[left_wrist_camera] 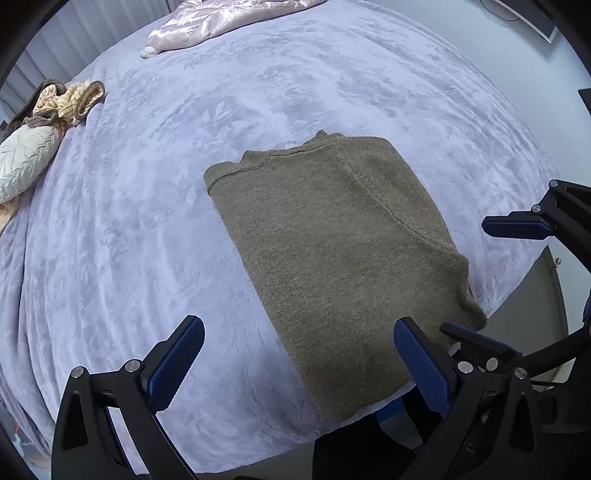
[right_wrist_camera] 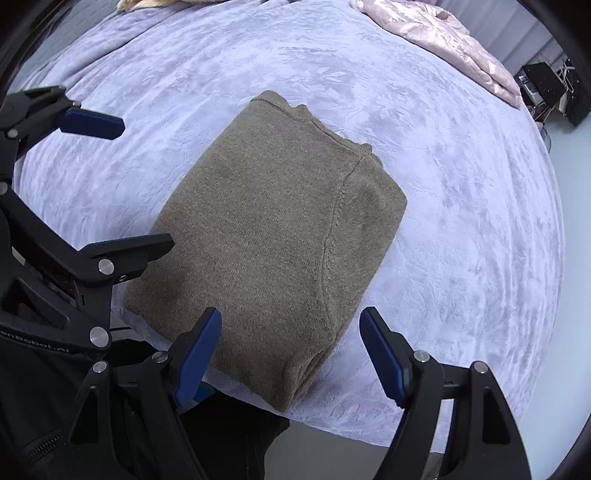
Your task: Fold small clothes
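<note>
An olive-green knit sweater (left_wrist_camera: 332,251) lies folded into a long rectangle on the lavender bedspread (left_wrist_camera: 147,221), near the bed's front edge. It also shows in the right wrist view (right_wrist_camera: 273,229). My left gripper (left_wrist_camera: 299,354) is open and empty, above the sweater's near left end. My right gripper (right_wrist_camera: 291,347) is open and empty, above the sweater's near right corner. Each gripper shows in the other's view: the right gripper (left_wrist_camera: 480,277) at the right, the left gripper (right_wrist_camera: 144,184) at the left, both with jaws wide apart.
A pink satin quilt (left_wrist_camera: 221,22) lies at the far side of the bed (right_wrist_camera: 454,40). A heap of beige and brown clothes (left_wrist_camera: 62,103) and a cream quilted pillow (left_wrist_camera: 22,162) lie at the left edge. A black stand (right_wrist_camera: 543,85) is beyond the bed.
</note>
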Available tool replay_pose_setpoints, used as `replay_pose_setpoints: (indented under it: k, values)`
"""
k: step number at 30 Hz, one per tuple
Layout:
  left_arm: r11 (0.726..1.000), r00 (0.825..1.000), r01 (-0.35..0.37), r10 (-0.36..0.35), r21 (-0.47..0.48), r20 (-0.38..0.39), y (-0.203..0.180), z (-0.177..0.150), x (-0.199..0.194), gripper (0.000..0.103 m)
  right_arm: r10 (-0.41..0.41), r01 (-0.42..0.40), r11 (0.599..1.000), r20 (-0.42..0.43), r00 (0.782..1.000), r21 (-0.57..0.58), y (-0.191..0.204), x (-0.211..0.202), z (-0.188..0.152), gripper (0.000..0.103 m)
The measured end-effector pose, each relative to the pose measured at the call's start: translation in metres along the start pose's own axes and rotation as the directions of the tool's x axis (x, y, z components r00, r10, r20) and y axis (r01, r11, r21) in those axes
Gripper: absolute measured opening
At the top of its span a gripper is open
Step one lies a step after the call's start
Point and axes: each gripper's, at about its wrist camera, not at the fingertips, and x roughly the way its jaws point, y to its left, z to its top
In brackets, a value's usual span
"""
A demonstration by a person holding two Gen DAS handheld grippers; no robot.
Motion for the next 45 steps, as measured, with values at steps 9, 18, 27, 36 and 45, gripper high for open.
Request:
replay_pose_setpoints:
  k: [9, 18, 27, 36, 45]
  values:
    - [0.997, 0.997, -0.074, 0.074, 0.013, -0.008, 0.0, -0.001, 0.0, 0.103, -0.008, 0.008, 1.0, 0.0, 1.0, -0.014, 0.018, -0.001, -0.003, 0.08]
    - [0.997, 0.997, -0.072, 0.072, -0.01, -0.034, 0.011, -0.001, 0.002, 0.103, -0.021, 0.021, 1.0, -0.002, 1.0, -0.001, 0.017, -0.002, 0.001, 0.08]
    - [0.998, 0.998, -0.057, 0.057, -0.014, -0.019, 0.011, 0.001, 0.0, 0.103, -0.045, 0.045, 0.999, -0.015, 0.999, -0.007, 0.017, -0.003, 0.004, 0.08]
    - [0.999, 0.999, -0.038, 0.038, -0.018, -0.018, 0.015, 0.003, 0.0, 0.103, -0.061, 0.061, 0.998, -0.015, 0.998, -0.005, 0.019, -0.006, 0.005, 0.08]
    - [0.999, 0.999, -0.029, 0.029, -0.028, -0.014, 0.02, 0.004, 0.0, 0.103, -0.067, 0.066, 0.998, -0.018, 0.998, -0.009, 0.022, -0.006, 0.008, 0.08]
